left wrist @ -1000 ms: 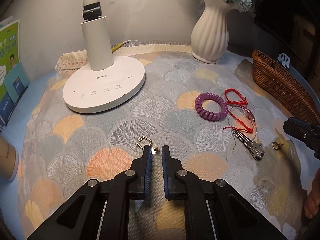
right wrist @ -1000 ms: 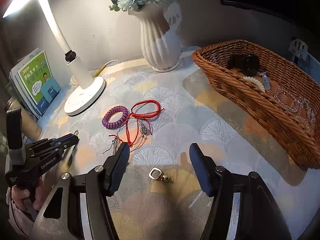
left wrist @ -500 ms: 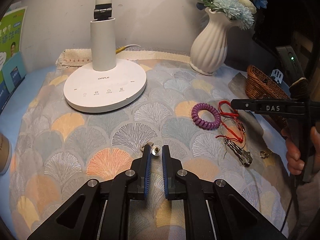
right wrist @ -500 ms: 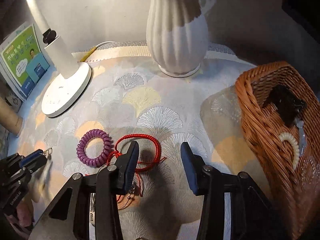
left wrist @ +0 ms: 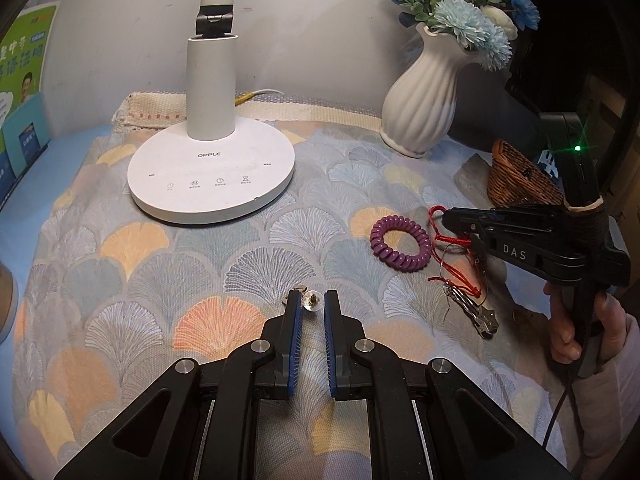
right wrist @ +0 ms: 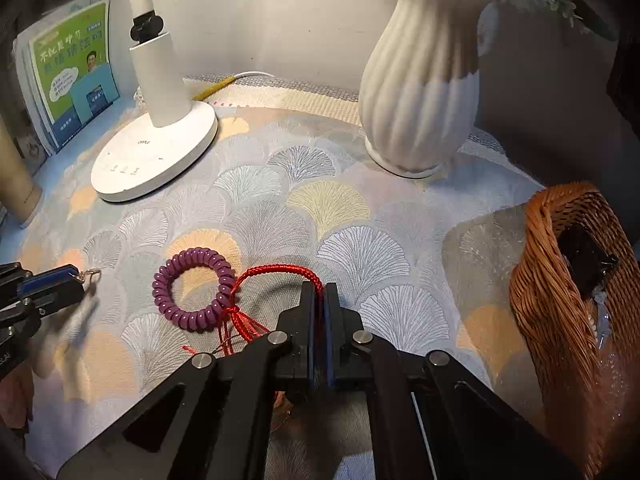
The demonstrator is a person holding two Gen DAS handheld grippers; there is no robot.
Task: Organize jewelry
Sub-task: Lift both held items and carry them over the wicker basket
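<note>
My left gripper (left wrist: pixel 312 300) is shut on a small gold earring (left wrist: pixel 310 303), whose ring pokes out past the left finger. In the right wrist view that earring (right wrist: pixel 91 276) hangs at the left gripper's (right wrist: pixel 74 278) tip, just above the cloth. My right gripper (right wrist: pixel 320 292) is shut on the red braided cord (right wrist: pixel 276 272), which loops beside the purple coil band (right wrist: pixel 194 290). The left wrist view shows the right gripper (left wrist: pixel 448 218) low over the red cord (left wrist: pixel 456 240), next to the coil band (left wrist: pixel 400 246). A silver clip (left wrist: pixel 476 314) lies at the cord's near end.
A wicker basket (right wrist: pixel 560 320) with dark and pale items stands at the right; its corner (left wrist: pixel 516 184) shows behind the right gripper. The white lamp base (left wrist: pixel 212 180) and ribbed vase (left wrist: pixel 420 112) stand at the back. Booklets (right wrist: pixel 76 68) lean at the far left.
The right gripper has left a small gold clasp, moved across to the red cord and shut on it. The left gripper has stayed put with the earring, tilting slightly.
</note>
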